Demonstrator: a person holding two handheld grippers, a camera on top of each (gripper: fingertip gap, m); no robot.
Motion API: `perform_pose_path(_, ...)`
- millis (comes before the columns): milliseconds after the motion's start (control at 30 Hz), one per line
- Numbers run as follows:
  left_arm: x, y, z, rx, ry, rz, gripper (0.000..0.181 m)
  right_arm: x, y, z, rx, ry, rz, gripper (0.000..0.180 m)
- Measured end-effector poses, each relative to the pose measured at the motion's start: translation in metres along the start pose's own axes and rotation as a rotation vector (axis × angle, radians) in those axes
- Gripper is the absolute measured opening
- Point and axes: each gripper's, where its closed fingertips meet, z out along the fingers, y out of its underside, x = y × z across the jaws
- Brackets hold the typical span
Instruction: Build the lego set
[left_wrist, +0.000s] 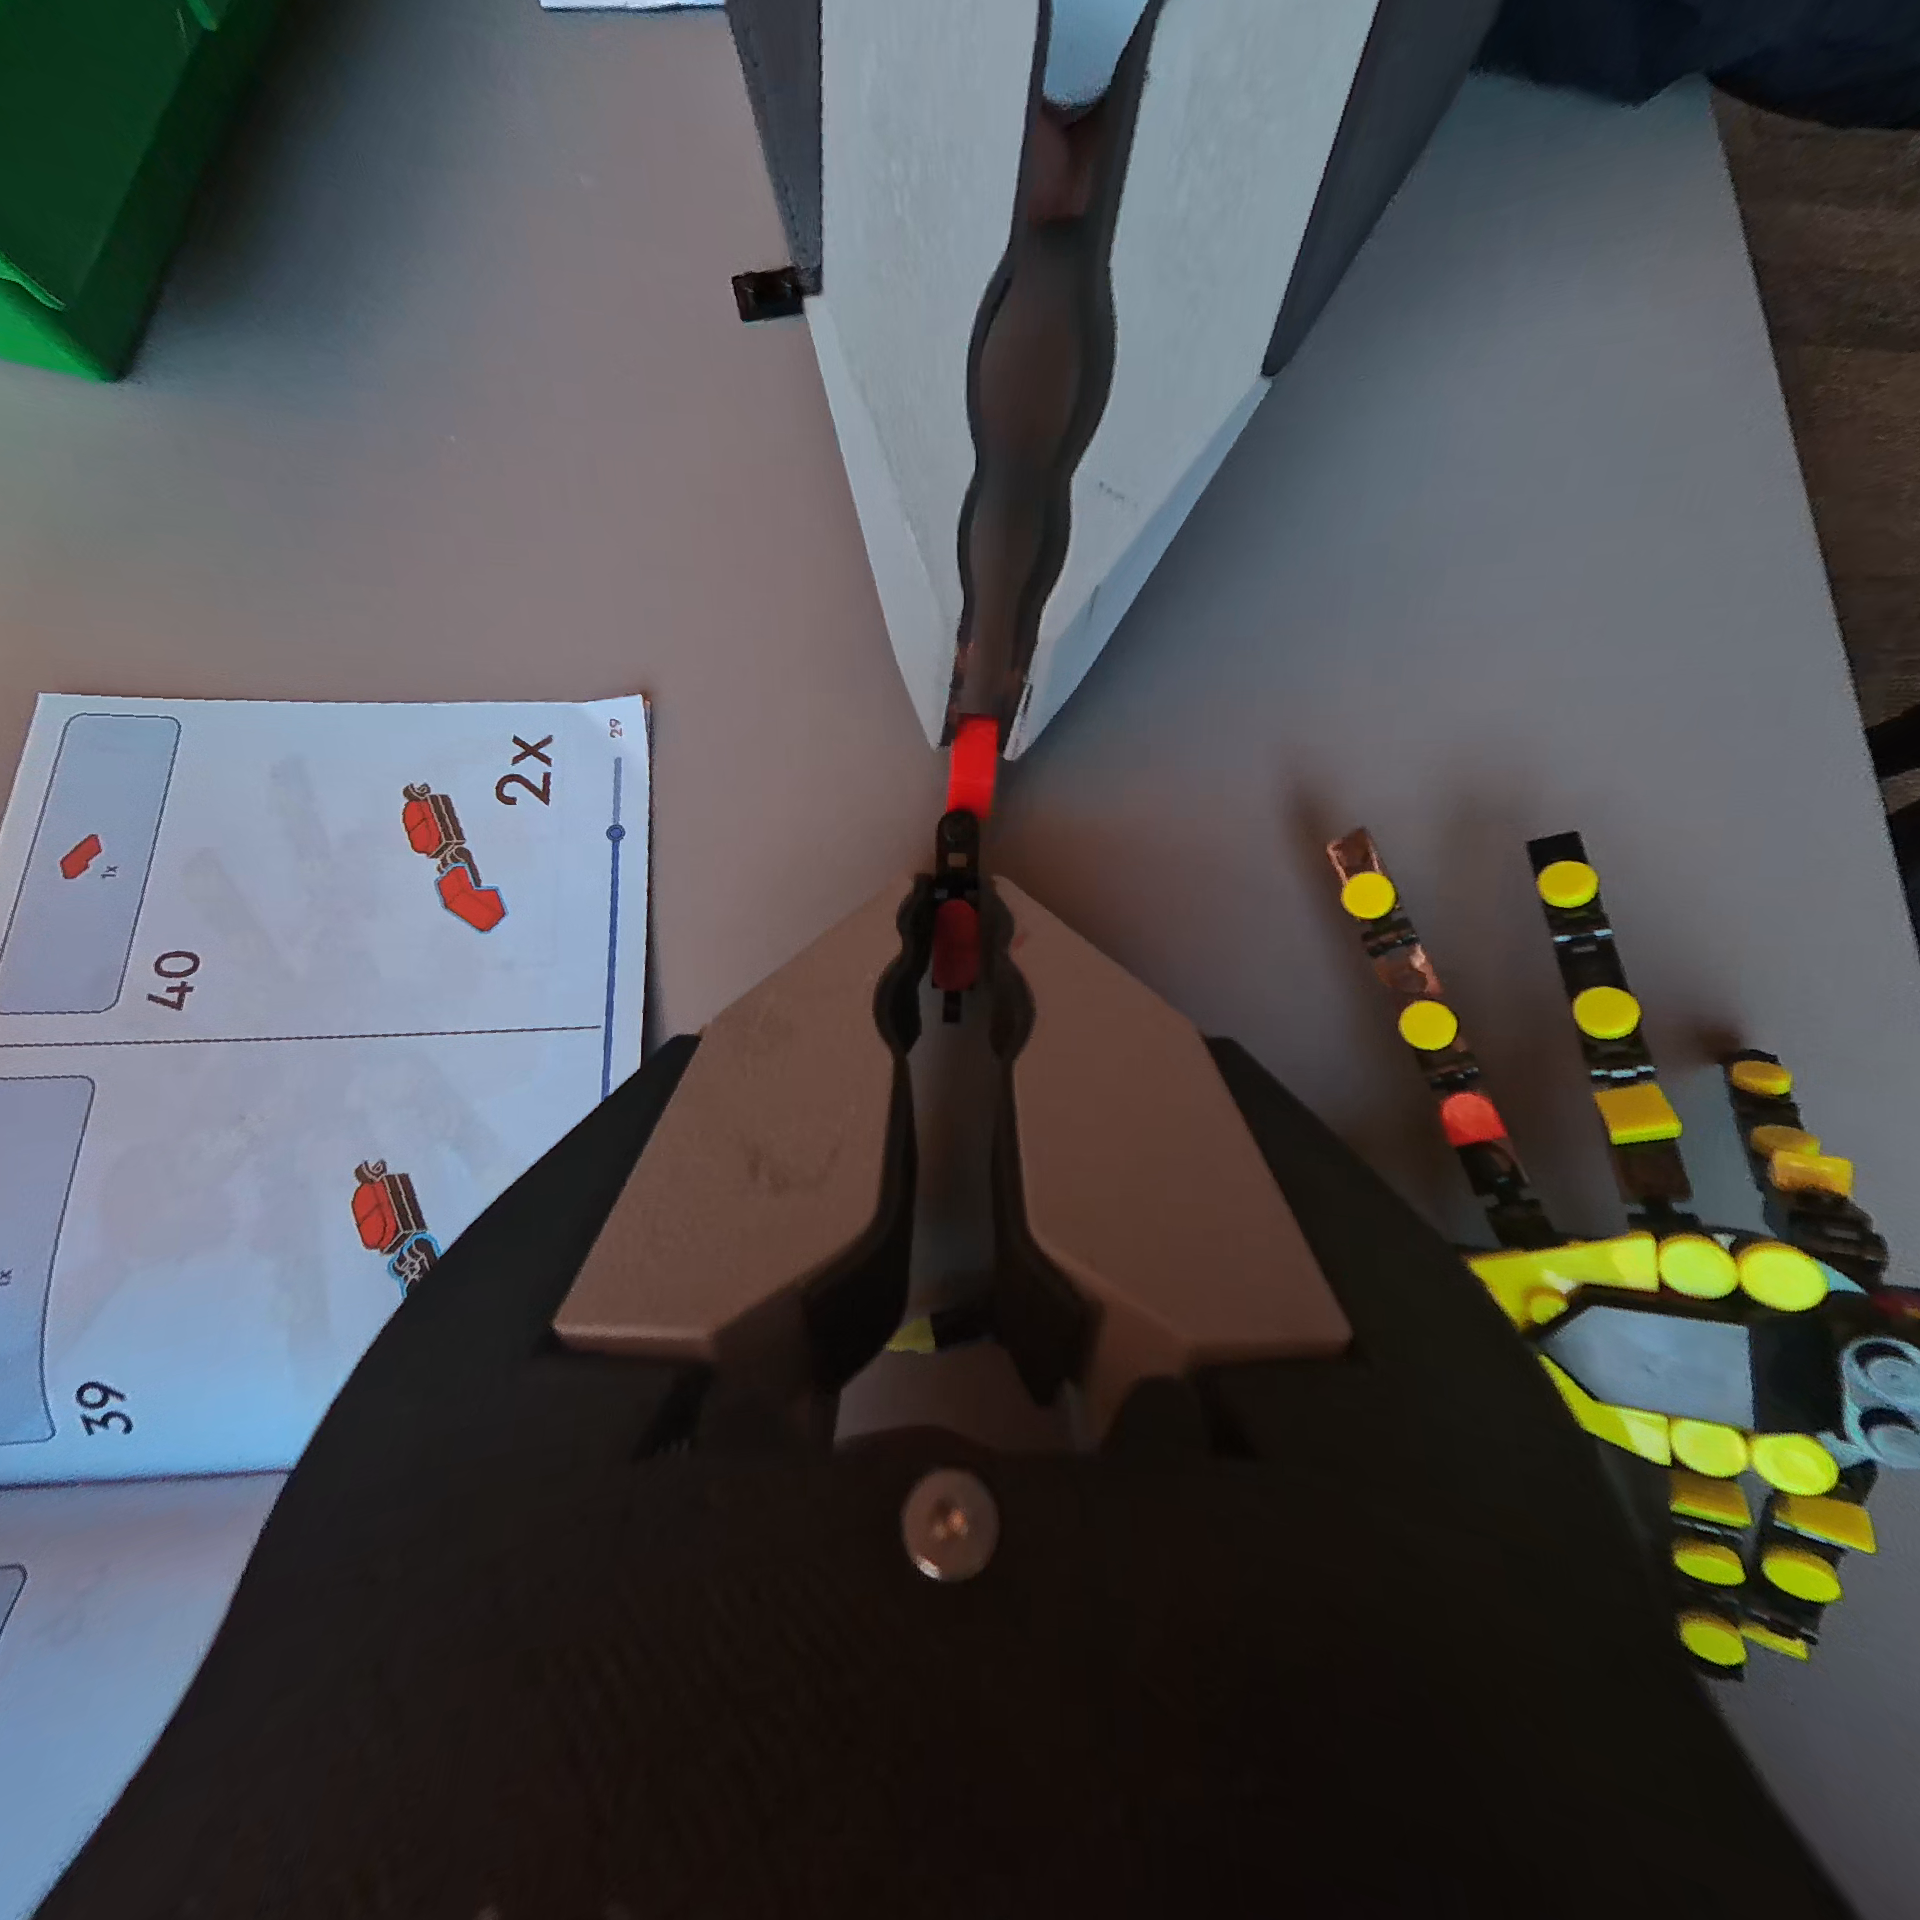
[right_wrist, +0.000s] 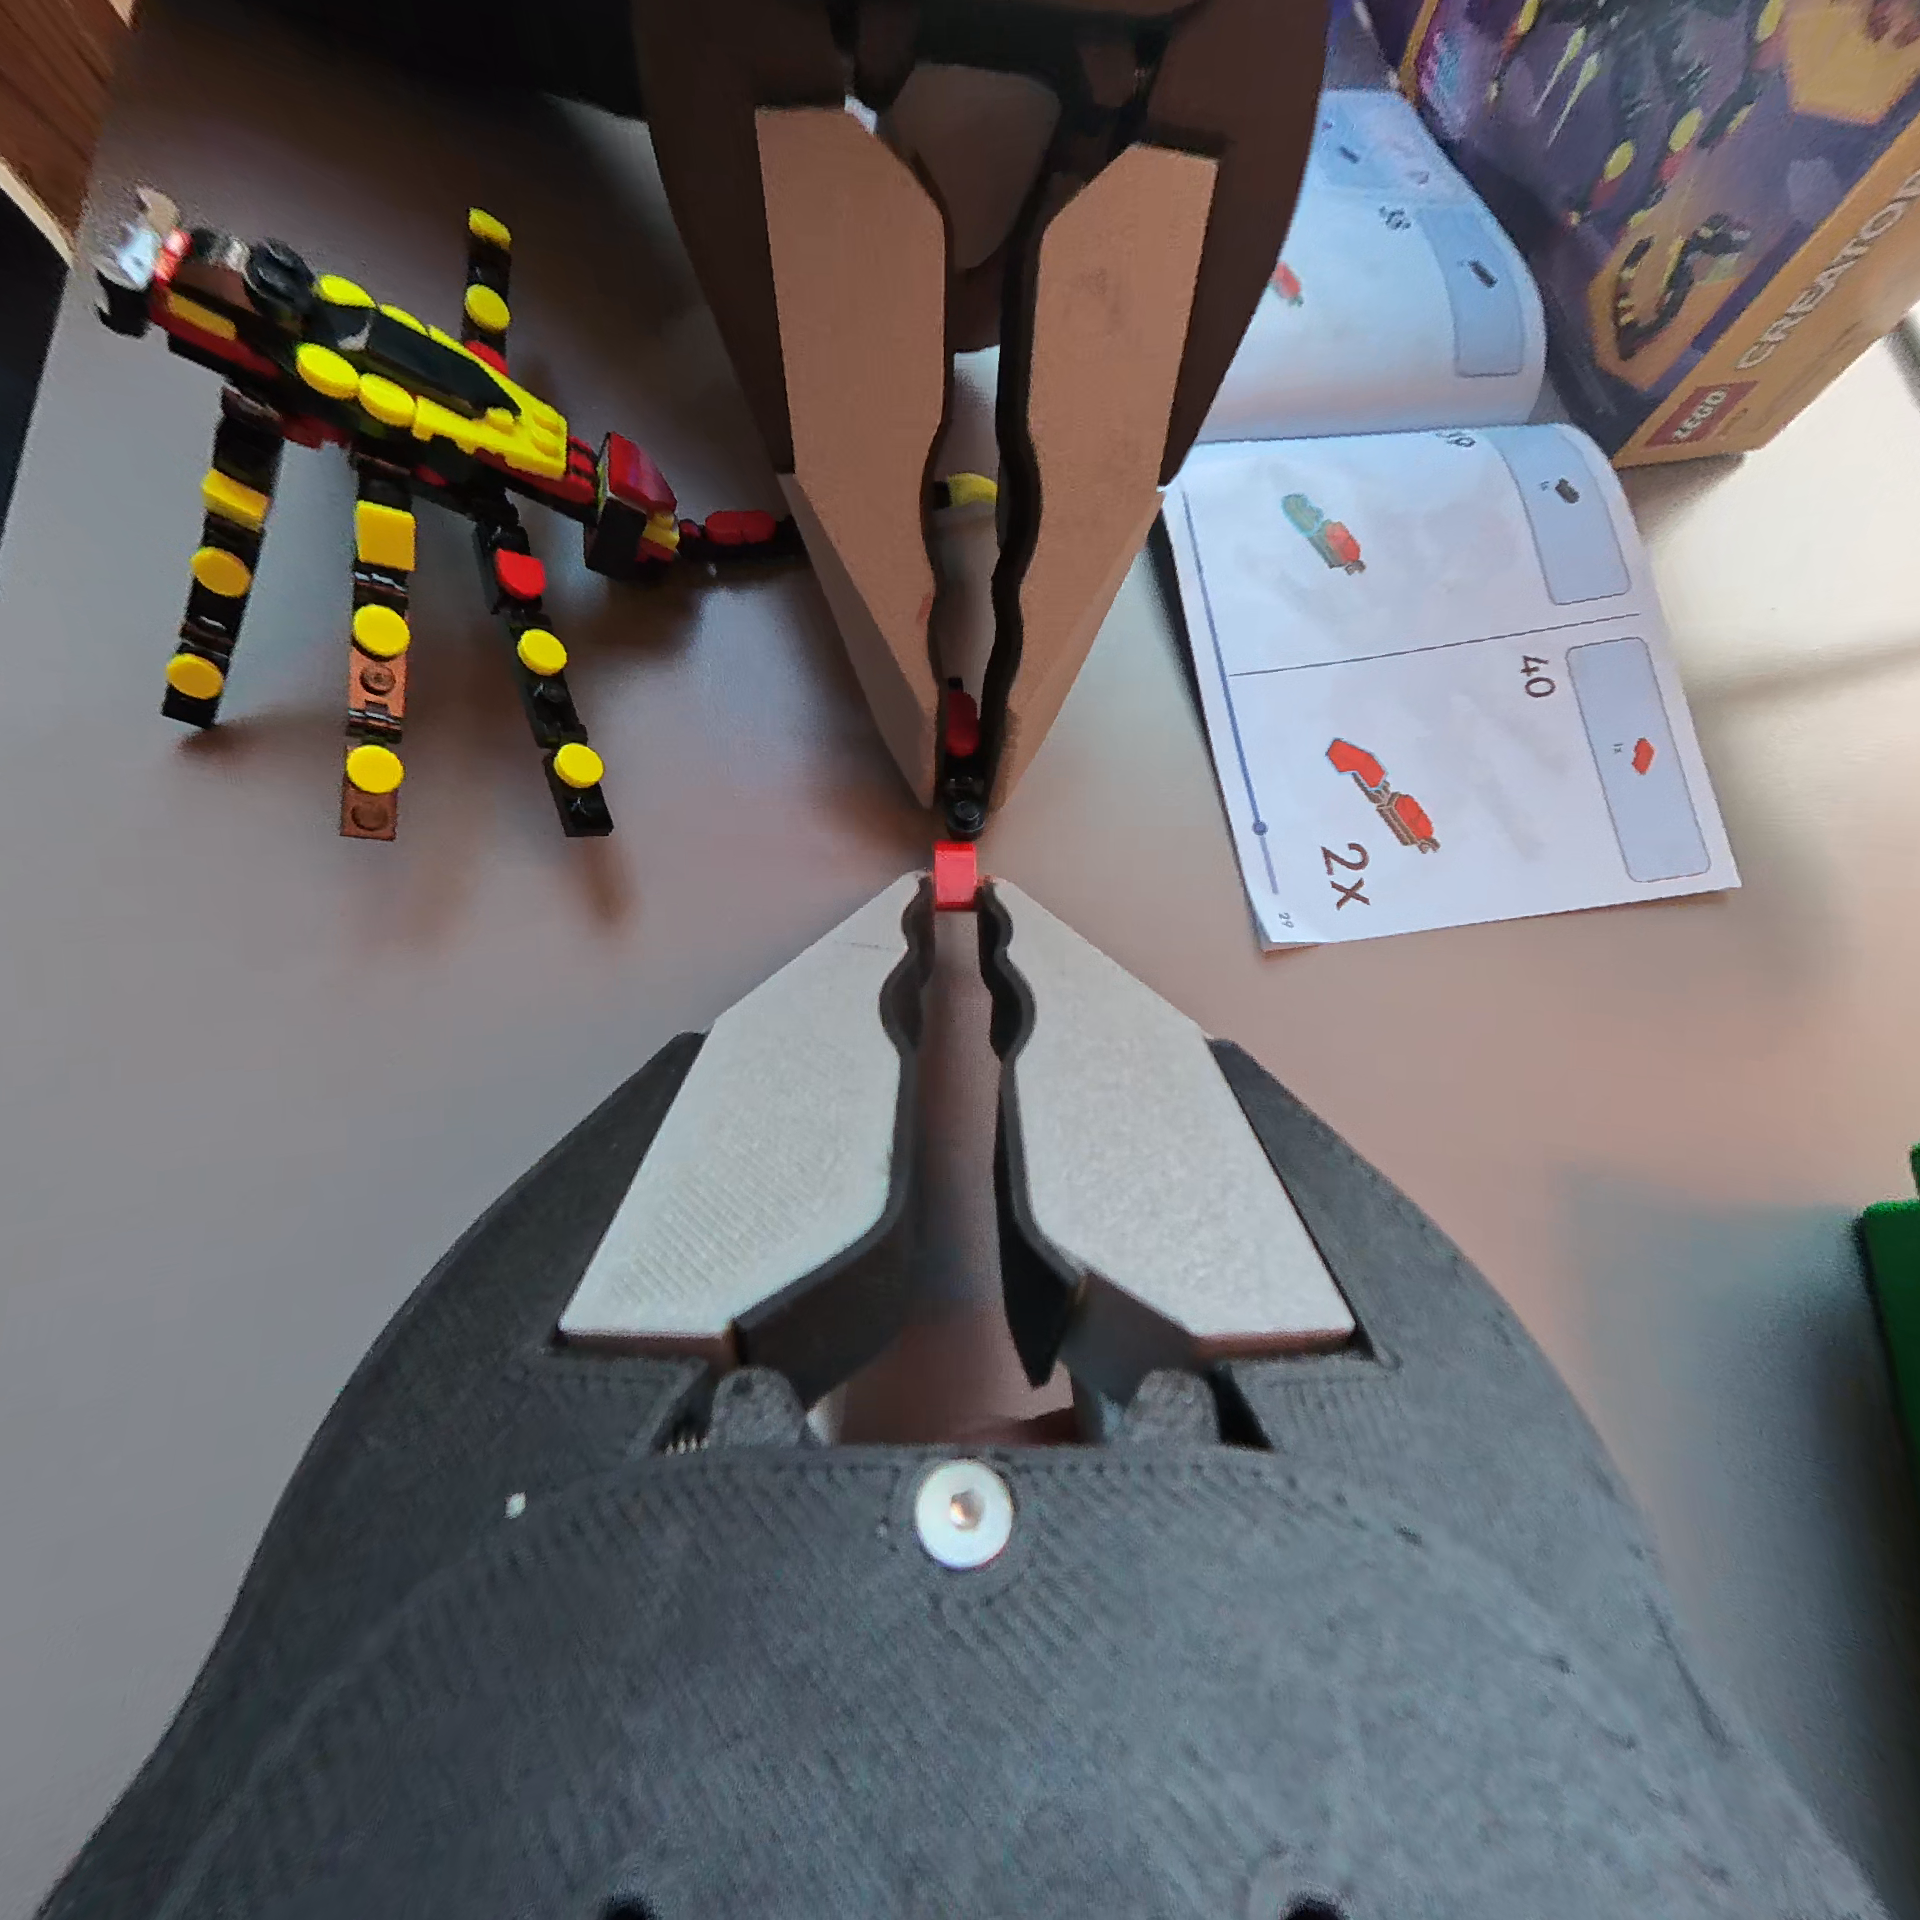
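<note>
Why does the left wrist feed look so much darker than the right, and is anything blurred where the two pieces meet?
Left wrist view: dim with a warm cast, its left gripper fingers brownish; the red piece glows oversaturated, and the spider model smears at the edge. Right wrist view: brighter and sharper on the right gripper; wide-angle bending curves the instruction booklet.

The left gripper (left_wrist: 956, 894), with tan wedge-shaped fingers (left_wrist: 800, 1122) on a black printed body, has its jaws pressed nearly together, pinching a small black-and-red piece at the tips. The right gripper (right_wrist: 956, 883), with pale grey wedge-shaped fingers (right_wrist: 769, 1132) on a matching black body, is likewise closed, clamping a small red piece. The two grippers point straight at each other, tip to tip, almost touching.
</note>
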Motion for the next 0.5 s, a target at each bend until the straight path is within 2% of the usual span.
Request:
perform_pose_path(33,0.0,-0.001,0.0,0.009,0.004,-0.005,0.006,0.001,-0.002,-0.001,0.011,0.003,0.005,0.005)
perform_pose_path(500,-0.001,-0.004,0.002,0.074,0.048,-0.052,0.006,0.006,-0.017,-0.01,0.107,0.012,0.048,0.005)
